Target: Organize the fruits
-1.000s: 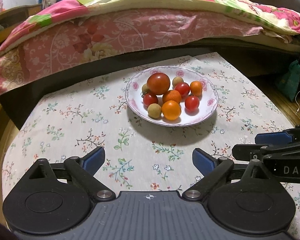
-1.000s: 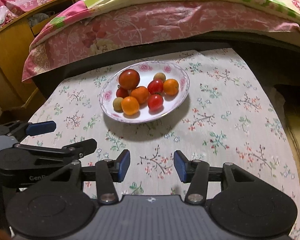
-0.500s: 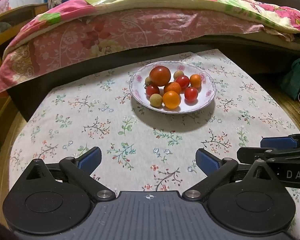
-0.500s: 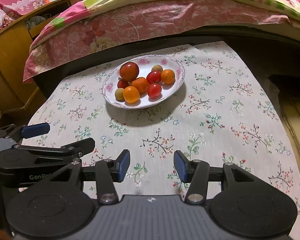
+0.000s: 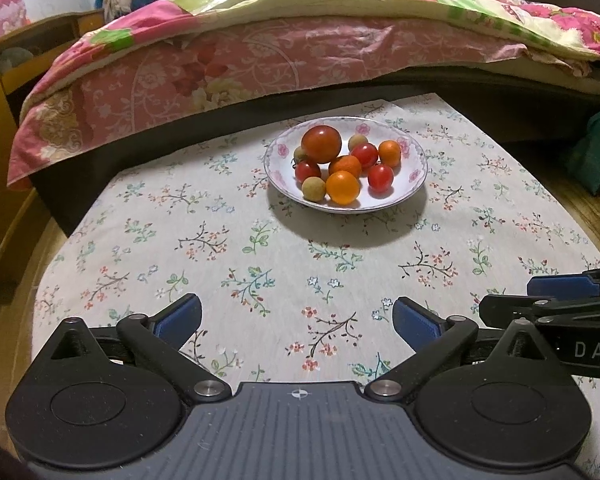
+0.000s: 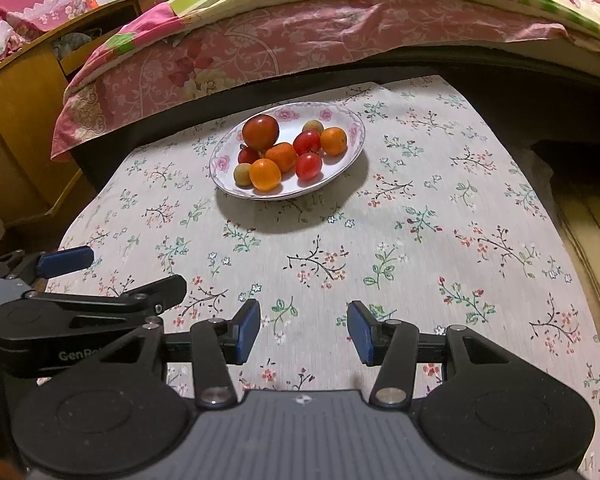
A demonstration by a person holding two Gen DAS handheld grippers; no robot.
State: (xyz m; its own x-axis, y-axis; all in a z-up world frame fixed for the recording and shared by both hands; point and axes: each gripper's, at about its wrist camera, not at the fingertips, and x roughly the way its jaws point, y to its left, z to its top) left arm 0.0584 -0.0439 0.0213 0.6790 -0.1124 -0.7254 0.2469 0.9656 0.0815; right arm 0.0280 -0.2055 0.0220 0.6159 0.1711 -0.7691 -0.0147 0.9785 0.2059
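Observation:
A white flowered plate (image 5: 408,184) (image 6: 220,162) stands at the far middle of the table. On it lie one large red tomato (image 5: 321,144) (image 6: 260,132), small red tomatoes (image 5: 380,177), orange fruits (image 5: 343,187) (image 6: 265,174) and small tan round fruits (image 5: 313,188). My left gripper (image 5: 296,314) hovers over the near cloth, well short of the plate, wide open and holding nothing. My right gripper (image 6: 304,322) hangs beside it, open with a narrower gap and nothing between its blue pads. Each one shows at the edge of the other's view.
A floral tablecloth (image 5: 260,264) covers the table. Behind the table's far edge runs a bed with a pink flowered quilt (image 5: 240,64). A wooden cabinet (image 6: 16,120) stands at the left. Wooden floor (image 6: 588,216) lies to the right.
Both grippers have drawn back from the plate, which now looks smaller and farther off. The left jaws have spread a little wider.

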